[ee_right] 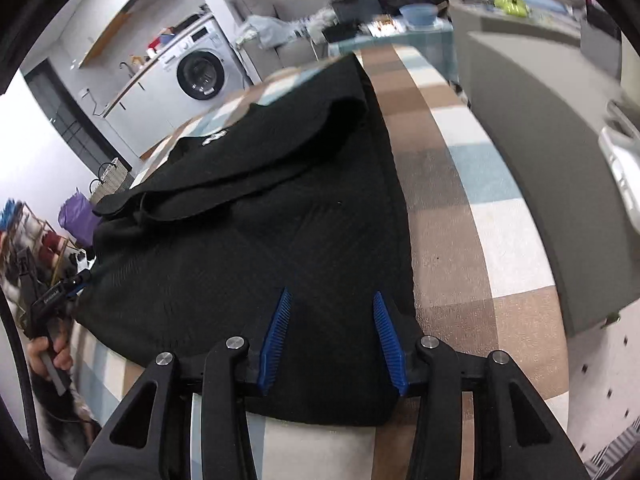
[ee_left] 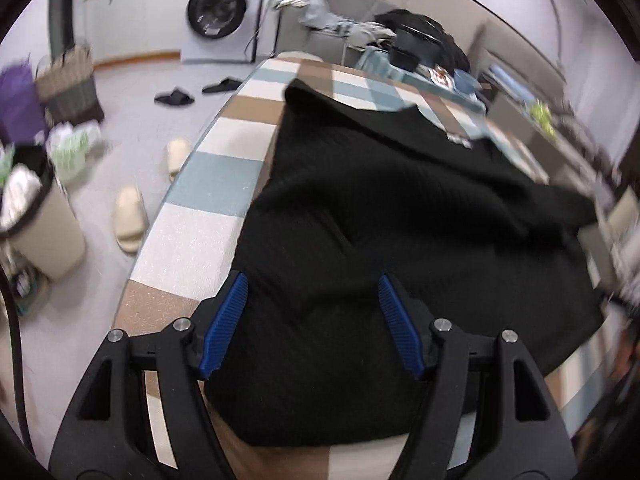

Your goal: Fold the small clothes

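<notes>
Black garment [ee_left: 380,208] lies on checkered table [ee_left: 208,176], just ahead of both grippers; soft, limp knit, light we judge. Left gripper [ee_left: 312,292] and right gripper [ee_right: 330,300] spread, empty. We'd pinch near hem corners.

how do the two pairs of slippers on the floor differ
The beige slippers are pale and thick, lying close to the checkered table, set one ahead of the other. The black slippers are dark and flatter, farther off toward the washing machine, lying side by side. Both pairs sit unworn on the light floor.
</notes>
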The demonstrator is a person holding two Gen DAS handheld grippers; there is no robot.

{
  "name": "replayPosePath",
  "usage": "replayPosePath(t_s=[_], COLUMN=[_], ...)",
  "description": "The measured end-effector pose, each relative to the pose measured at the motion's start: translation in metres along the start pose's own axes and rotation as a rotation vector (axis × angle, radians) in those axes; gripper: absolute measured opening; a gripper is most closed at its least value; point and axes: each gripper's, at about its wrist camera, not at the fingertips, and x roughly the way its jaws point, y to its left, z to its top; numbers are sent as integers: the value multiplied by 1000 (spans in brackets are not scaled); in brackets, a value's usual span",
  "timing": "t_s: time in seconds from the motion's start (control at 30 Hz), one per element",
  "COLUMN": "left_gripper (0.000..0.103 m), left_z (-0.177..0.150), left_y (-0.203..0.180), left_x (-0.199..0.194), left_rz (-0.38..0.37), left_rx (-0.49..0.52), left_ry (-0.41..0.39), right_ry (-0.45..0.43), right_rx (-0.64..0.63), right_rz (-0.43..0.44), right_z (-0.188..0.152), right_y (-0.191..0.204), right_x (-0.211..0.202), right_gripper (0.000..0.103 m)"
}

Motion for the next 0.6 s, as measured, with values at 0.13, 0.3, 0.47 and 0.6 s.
replayPosePath(t_s=[0.13,0.3,0.47,0.6], left_gripper=[45,42,42,42], left_z=[-13,-23,-46,-59], left_y=[-14,-23,-24,-32], left_x=[1,-7,-27,-40], left_rz=[21,27,28,34], left_rx=[52,70,74,91], left_ry=[34,34,25,33], right_ry=[11,30,52,92], right_rx=[-61,-111,-118,-114], right_rz=[-31,-64,-53,-52], right_z=[-4,-5,-15,-21], right_y=[8,16,14,10], right_x=[3,6,-5,-14], right_gripper=[26,25,25,25])
